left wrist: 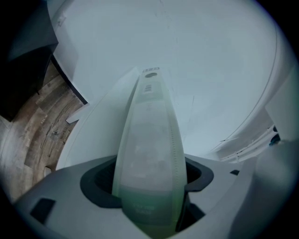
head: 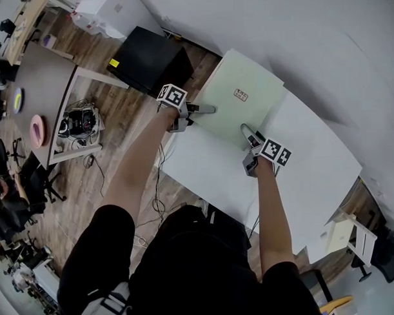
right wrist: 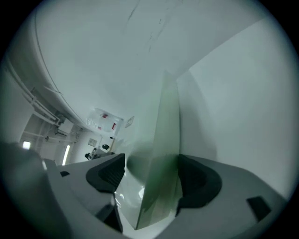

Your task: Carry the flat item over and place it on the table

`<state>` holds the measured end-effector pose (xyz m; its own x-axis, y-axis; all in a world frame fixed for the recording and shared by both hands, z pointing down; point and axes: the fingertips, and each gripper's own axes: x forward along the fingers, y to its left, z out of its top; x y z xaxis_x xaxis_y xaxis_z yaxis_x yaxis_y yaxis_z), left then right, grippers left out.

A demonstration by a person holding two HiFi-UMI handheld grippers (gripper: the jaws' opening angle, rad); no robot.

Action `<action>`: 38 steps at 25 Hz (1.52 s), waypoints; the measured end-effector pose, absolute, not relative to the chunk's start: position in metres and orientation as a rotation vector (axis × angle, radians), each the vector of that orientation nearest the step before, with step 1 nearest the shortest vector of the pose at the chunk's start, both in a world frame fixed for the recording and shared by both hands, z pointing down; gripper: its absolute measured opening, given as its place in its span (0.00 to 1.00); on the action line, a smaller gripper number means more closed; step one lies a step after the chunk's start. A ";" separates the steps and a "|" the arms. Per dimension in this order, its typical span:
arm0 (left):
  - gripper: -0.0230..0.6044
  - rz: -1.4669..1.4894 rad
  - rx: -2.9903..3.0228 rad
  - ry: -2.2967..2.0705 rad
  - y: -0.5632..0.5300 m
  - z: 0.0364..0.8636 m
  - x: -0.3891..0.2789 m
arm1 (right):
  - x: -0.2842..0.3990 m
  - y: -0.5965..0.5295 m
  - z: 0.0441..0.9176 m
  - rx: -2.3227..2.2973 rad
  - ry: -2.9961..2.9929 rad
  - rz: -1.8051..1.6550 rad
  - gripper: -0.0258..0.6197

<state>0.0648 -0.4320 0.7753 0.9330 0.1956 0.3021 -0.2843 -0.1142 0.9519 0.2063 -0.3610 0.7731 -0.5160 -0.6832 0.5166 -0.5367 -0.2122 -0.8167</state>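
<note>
Sheet [head: 241, 97] was down on the table [head: 313, 169], pale green on white, lying toward the far corner. My left gripper [head: 207, 109] was clamped on its near-left edge, pads pressed on both faces. My right gripper [head: 248, 130] stood spread wide on the near edge, the sheet loose between the jaws and a clear gap at one pad. Letting go was the step in hand, I judged. Best to draw the right straight back along that edge with no twist, so no pad dragged the sheet. The left should ease open only once the sheet lay flat.
</note>
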 end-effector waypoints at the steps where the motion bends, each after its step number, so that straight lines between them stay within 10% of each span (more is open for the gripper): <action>1: 0.58 0.417 1.641 -0.067 -0.430 0.775 0.066 | 0.207 -0.359 0.776 -1.510 1.902 -1.840 0.58; 38: 0.63 0.383 2.206 -0.380 -0.395 0.693 0.019 | 0.205 -0.320 0.739 -1.763 2.061 -1.635 0.58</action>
